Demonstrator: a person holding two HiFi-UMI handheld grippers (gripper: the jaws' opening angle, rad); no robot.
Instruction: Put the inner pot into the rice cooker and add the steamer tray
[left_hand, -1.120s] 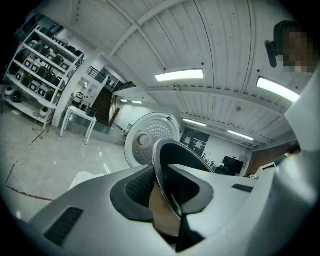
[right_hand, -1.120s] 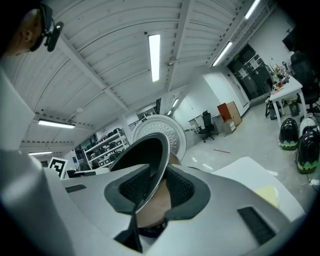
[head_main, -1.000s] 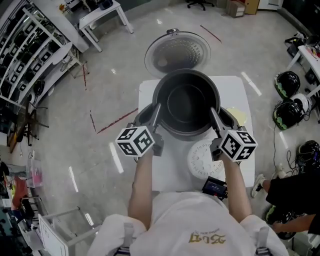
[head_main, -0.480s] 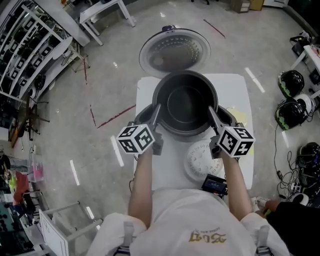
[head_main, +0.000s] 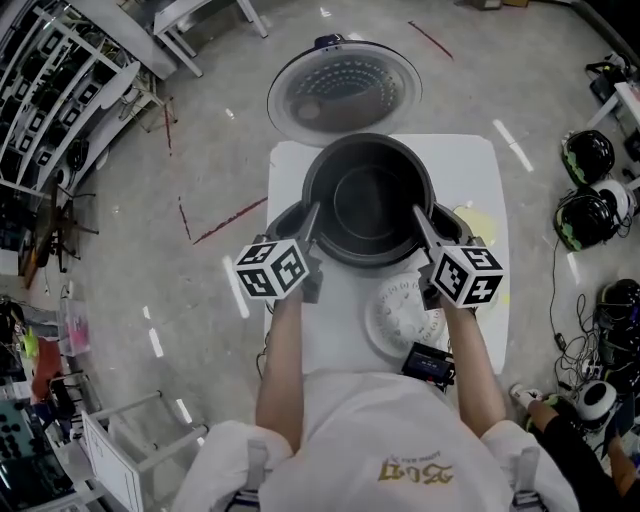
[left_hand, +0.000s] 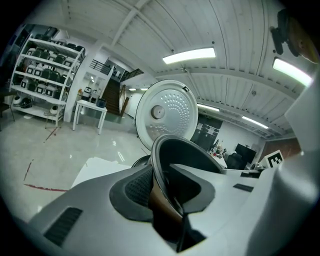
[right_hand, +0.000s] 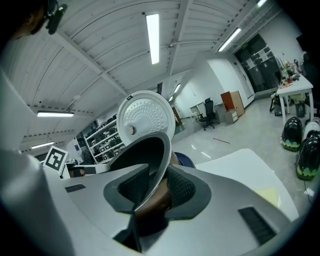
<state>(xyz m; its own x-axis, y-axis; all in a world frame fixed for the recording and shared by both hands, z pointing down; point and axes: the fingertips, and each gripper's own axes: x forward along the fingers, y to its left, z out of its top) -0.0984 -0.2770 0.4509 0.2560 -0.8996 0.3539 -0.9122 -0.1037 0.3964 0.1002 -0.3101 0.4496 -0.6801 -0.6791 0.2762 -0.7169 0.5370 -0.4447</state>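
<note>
White table (head_main: 480, 170) carries the rice cooker (head_main: 285, 222), its lid (head_main: 345, 90) open at the far side. The inner pot (head_main: 368, 205) sits in the cooker mouth, with dark cooker body showing on both sides of it.

Only the head view shows the layout. The white steamer tray (head_main: 395, 315) lies flat on the table just in front of the cooker, and a small black device (head_main: 428, 365) sits at the near table edge. Shelving (head_main: 60, 100) is on the left and helmets (head_main: 585, 160) are on the floor at right.

Only the gripper views show the grips. The left gripper (head_main: 312, 212) and right gripper (head_main: 418, 212) each have the pot rim between their pads, on opposite sides. Both pairs of jaws have just been easing apart. The pads look to be still on the rim, so both are grasping the pot.

The right gripper's marker cube covers part of the tray. How deep the pot sits can't be made out.

Versus a second ago, both grippers are at the same spots on the rim and the framing has shifted. The dark-clothed person at the right edge is now only in the bottom corner.
</note>
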